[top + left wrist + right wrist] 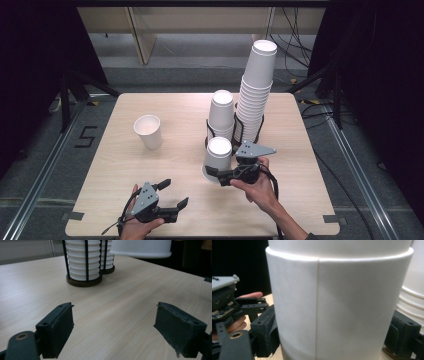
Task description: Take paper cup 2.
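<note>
The right hand-held gripper (pixel 218 176) is grasping an upside-down white paper cup (pixel 218 157), one jaw on each side of its wall near the wide rim; in the right gripper view the cup wall (pixel 337 310) sits between both black jaws. The cup stands on the light wooden table (pixel 150 200), or very near it; I cannot tell if the rim is touching. Just behind this gripper are two black wire holders: the nearer one keeps a short stack of cups (pixel 222 114), the other one a tall stack (pixel 256 95) that leans a little.

The left hand-held gripper (pixel 175 194) is released, its jaws wide apart and nothing between them, low over the front part of the table. Well ahead of it, apart from everything, one single paper cup (pixel 148 131) stands upright with its mouth open. In the left gripper view the short stack in its holder (pixel 83 262) is ahead of the open jaws.
</note>
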